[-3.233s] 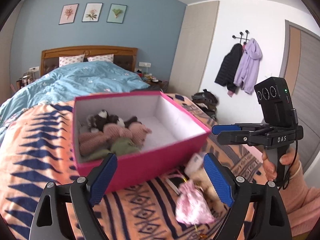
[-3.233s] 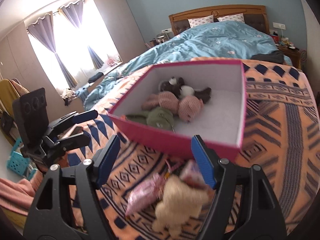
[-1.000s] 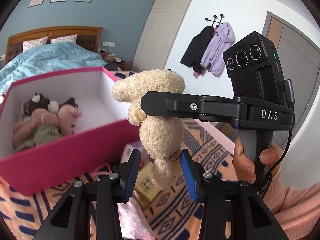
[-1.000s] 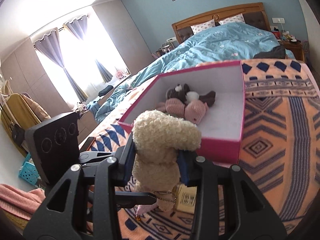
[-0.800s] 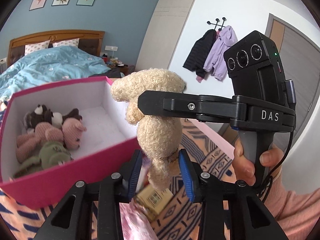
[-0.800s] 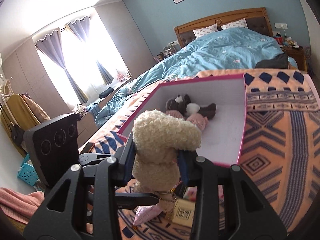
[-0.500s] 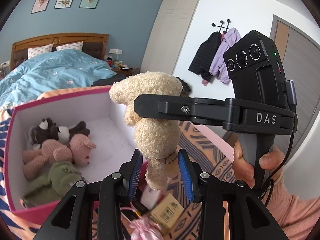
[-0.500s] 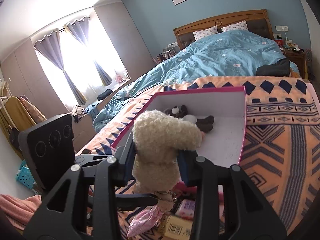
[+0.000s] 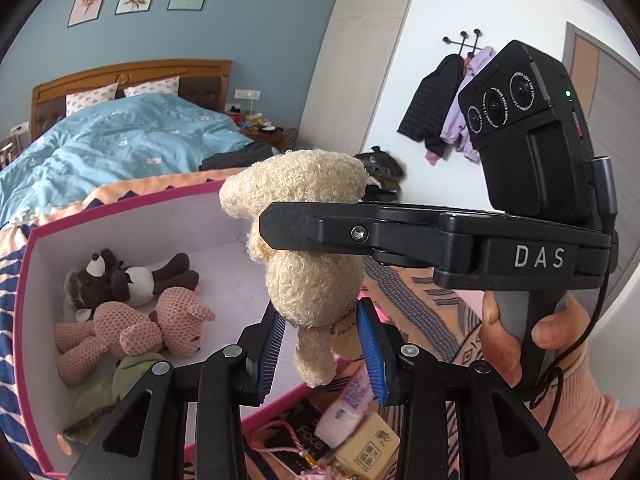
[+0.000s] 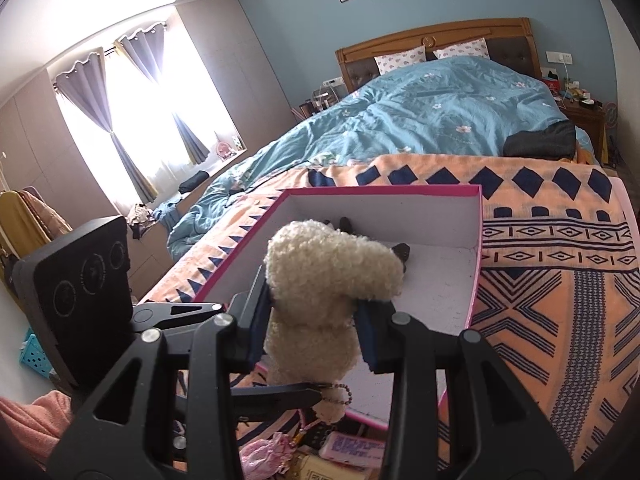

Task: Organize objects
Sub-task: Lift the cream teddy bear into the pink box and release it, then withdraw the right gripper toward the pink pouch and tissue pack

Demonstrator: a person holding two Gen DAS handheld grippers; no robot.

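Right tongs [image 10: 312,330]: closed on the cream plush bear [image 10: 320,304], the blue pads pressing its body from both sides; in the left wrist view the same tool crosses the frame sideways [image 9: 288,232], a black body marked DAS held in a hand [image 9: 516,340] with a pink sleeve
Left tongs [image 9: 322,348]: the blue pads stand on either side of the bear's lower body and legs; they look just beside the fur with a narrow gap on each side, not pinching it, so they read as open
Cream plush bear: held in the air, upright, above the near edge of the pink box [image 9: 132,202]; a small bead chain hangs at its lower part
Pink box: open top, white inside, sitting on the orange and navy patterned blanket [image 10: 560,280] on the bed
Inside the box: a dark brown plush [image 9: 120,276], a pink knitted plush [image 9: 152,328] and an olive green plush [image 9: 116,388], lying together along the left side in the left wrist view; the rest of the white floor is bare
In front of the box: a pink drawstring pouch [image 10: 264,456], a small white tube [image 9: 348,404], a little yellow carton [image 9: 372,448] and a black card [image 9: 308,432], lying close together on the blanket
Beyond: blue duvet [image 10: 432,116] and wooden headboard [image 10: 436,36]
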